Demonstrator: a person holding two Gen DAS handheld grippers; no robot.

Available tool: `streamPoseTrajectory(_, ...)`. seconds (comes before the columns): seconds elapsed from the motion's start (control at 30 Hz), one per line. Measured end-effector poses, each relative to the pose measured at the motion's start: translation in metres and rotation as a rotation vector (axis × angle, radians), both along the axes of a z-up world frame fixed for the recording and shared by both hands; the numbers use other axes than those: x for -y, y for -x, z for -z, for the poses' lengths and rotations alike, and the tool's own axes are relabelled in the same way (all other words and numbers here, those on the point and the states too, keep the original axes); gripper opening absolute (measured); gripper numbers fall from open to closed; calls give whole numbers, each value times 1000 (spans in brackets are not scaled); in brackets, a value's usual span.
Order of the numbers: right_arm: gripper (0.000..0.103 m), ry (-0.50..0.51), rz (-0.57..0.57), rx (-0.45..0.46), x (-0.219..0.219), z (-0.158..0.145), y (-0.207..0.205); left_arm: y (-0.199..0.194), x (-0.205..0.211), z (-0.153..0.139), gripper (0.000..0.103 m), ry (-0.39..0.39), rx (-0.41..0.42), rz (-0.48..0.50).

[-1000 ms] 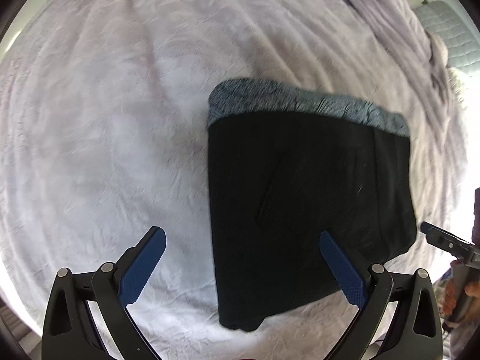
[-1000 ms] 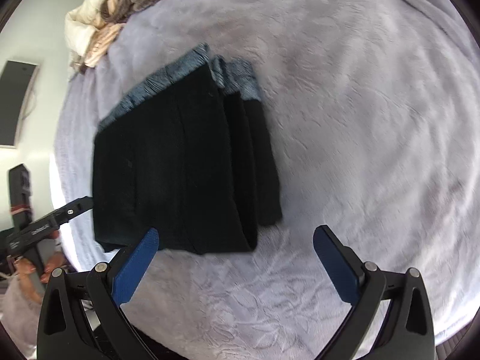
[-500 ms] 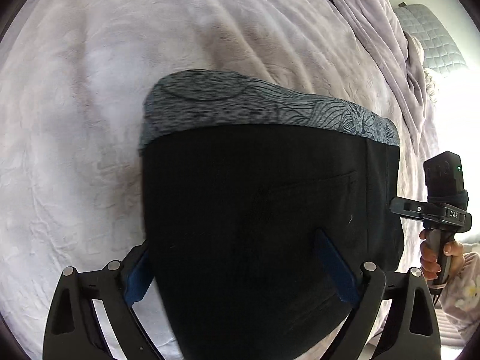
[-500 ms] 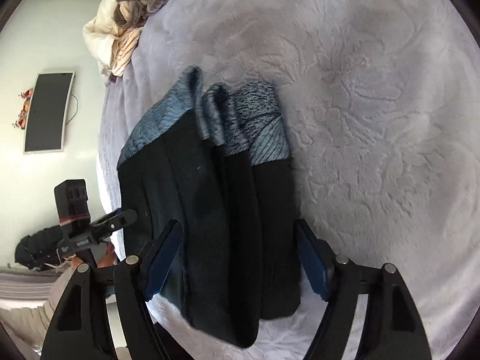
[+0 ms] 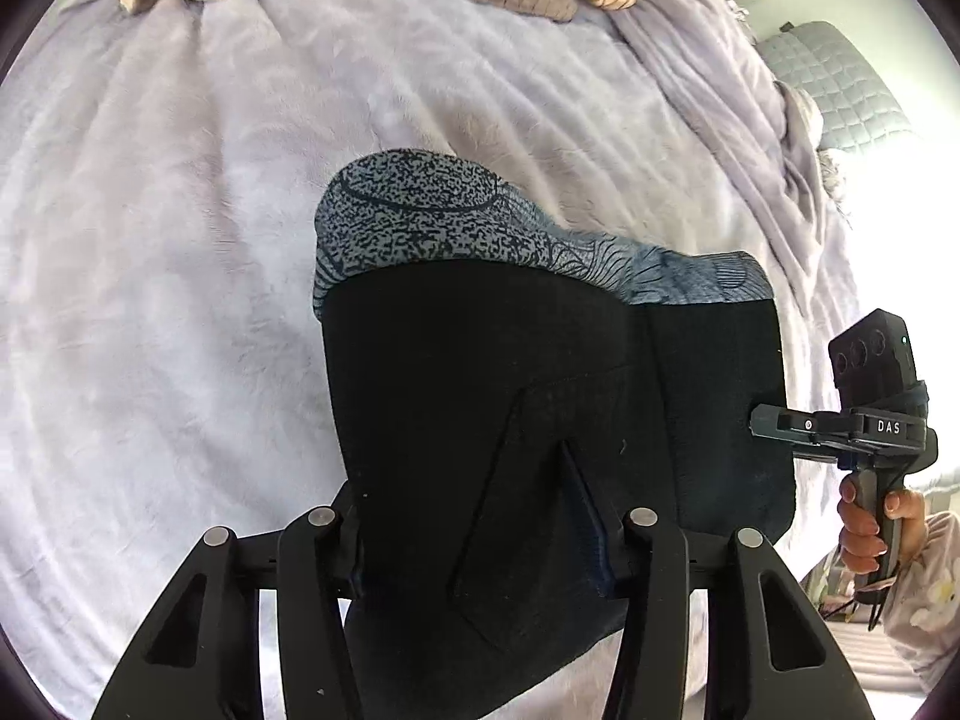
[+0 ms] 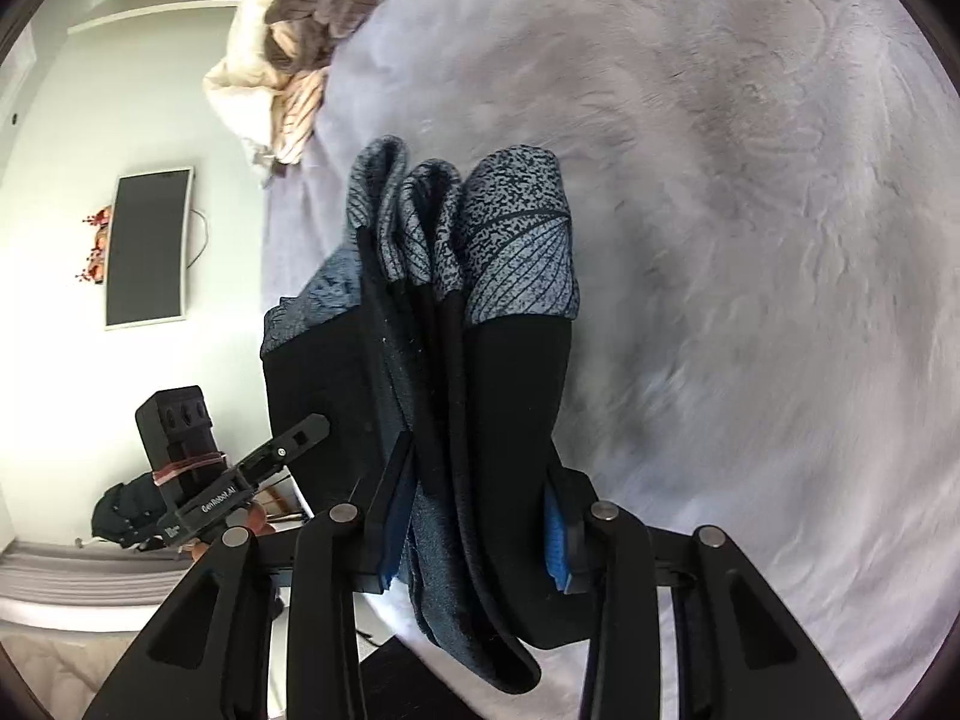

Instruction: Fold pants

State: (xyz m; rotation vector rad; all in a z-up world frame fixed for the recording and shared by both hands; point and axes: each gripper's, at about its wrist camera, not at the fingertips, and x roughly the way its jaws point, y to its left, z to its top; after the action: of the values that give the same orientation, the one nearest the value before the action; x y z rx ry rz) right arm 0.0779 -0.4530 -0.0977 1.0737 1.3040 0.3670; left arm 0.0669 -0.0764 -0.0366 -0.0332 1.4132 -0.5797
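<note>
Folded black pants (image 5: 510,420) with a grey patterned waistband hang lifted above a lilac blanket (image 5: 150,270). The left gripper (image 5: 480,534) has just closed its jaws, pinching the bundle's near edge. The right gripper (image 6: 474,522), also just closed, pinches the stacked layers beside it.
</note>
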Motion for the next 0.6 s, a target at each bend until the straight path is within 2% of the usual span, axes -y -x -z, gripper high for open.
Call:
streamPoseTrajectory(0.17, 40, 3, -15, 15, -35, -32, 16, 14, -54, -23, 52, 14, -8, -2)
streamPoseTrajectory(0.27, 40, -19, 0, 38, -72, -45, 25, 19, -94, -31, 52, -11, -2, 0)
streamPoseTrajectory(0.47, 40, -55, 0, 30, -163, -45, 27, 17, -165, -36, 53, -83, 18, -33)
streamPoseTrajectory(0.57, 40, -78, 7, 16, -201, -36, 25, 17, -192, -27, 54, -112, 44, -28)
streamPoseTrajectory(0.6, 39, -70, 2, 12, -213, -33, 25, 16, -187, -19, 56, -132, 55, -28)
